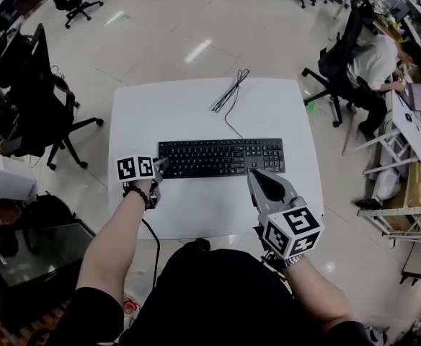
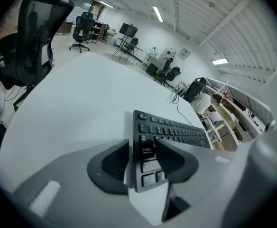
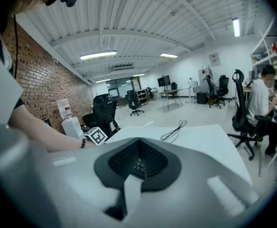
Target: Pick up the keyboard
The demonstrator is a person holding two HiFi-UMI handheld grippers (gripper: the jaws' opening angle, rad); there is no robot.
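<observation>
A black keyboard (image 1: 221, 157) lies across the middle of the white table (image 1: 196, 215), its cable (image 1: 228, 96) running to the far edge. My left gripper (image 1: 161, 166) is at the keyboard's left end. In the left gripper view the keyboard (image 2: 176, 129) has its left end between the wide-spread jaws of the left gripper (image 2: 142, 148), one jaw beside the edge and one over the keys; the pads do not press it. My right gripper (image 1: 257, 177) hovers shut at the keyboard's front right, holding nothing. In the right gripper view that gripper (image 3: 139, 148) shows its jaws together.
Black office chairs (image 1: 37, 99) stand left of the table. A person sits on a chair (image 1: 373, 63) at the right by shelves (image 1: 412, 157). A black cord (image 1: 154, 247) hangs off the table's front edge by my left arm.
</observation>
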